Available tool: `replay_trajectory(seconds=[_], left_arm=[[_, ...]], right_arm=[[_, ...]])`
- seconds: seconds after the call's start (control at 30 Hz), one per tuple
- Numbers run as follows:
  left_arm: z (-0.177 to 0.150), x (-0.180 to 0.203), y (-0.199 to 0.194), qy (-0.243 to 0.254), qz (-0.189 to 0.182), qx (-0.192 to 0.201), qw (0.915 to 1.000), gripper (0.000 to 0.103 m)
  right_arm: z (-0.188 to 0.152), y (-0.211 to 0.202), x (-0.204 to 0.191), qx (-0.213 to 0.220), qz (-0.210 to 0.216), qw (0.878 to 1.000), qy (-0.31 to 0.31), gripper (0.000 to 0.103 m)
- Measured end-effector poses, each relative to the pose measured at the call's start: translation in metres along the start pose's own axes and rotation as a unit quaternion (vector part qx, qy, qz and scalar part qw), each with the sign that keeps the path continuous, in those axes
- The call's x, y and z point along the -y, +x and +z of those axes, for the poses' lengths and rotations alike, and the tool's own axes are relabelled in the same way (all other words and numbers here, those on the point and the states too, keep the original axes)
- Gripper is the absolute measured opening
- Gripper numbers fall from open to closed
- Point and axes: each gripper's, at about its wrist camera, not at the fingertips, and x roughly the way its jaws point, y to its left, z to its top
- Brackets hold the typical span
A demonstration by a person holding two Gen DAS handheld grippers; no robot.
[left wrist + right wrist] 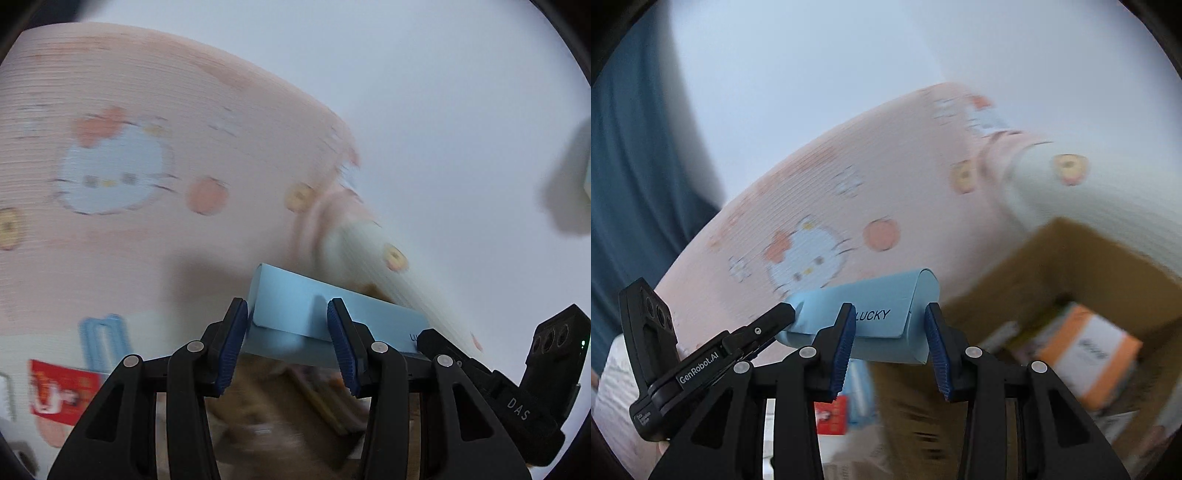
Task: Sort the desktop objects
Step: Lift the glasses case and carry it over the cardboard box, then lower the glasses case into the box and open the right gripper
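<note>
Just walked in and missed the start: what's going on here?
Both hand-held grippers hold one light blue box between them, lifted above a pink cartoon-print mat. The left hand-held gripper grips one end, the right hand-held gripper the other. An open cardboard box with packages inside sits just below, at the right.

A plain pale wall fills the upper part of both views, evenly lit and blurred. At the left edge of the right wrist view hangs a dark teal curtain. A pink cartoon-cat cloth covers the surface across the middle.
</note>
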Motion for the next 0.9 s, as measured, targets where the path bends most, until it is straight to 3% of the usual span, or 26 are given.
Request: replay_trajectory(seconds=[0.2,0.3,0.47,0.7,0.8,0.9], left_arm=[[-0.012,0.064,0.069,0.031,-0.045,-0.067,0.9963,0.049],[-0.018,0.087,0.111,0.04,-0.062,-0.118,0.9903,0.049],[-0.029,0.101,0.166,0.048,-0.058,-0.189,0.979,0.049],[-0.035,0.074,0.222,-0.006,-0.04,-0.289,0.9563,0.049],[-0.034,0.07,0.23,-0.012,-0.037,-0.304,0.9519,0.049],[-0.038,0.074,0.23,-0.004,-0.046,-0.31,0.9496,0.048]], right_arm=[[0.016,-0.033,0.07,0.015,-0.073,0.996,0.045,0.036],[0.02,-0.041,0.107,0.008,-0.109,0.991,0.076,0.036],[0.019,-0.038,0.148,-0.003,-0.144,0.983,0.116,0.035],[0.024,-0.021,0.153,-0.039,-0.156,0.982,0.101,0.028],[0.024,-0.011,0.149,-0.072,-0.156,0.98,0.095,0.026],[0.025,-0.004,0.151,-0.105,-0.183,0.974,0.083,0.026]])
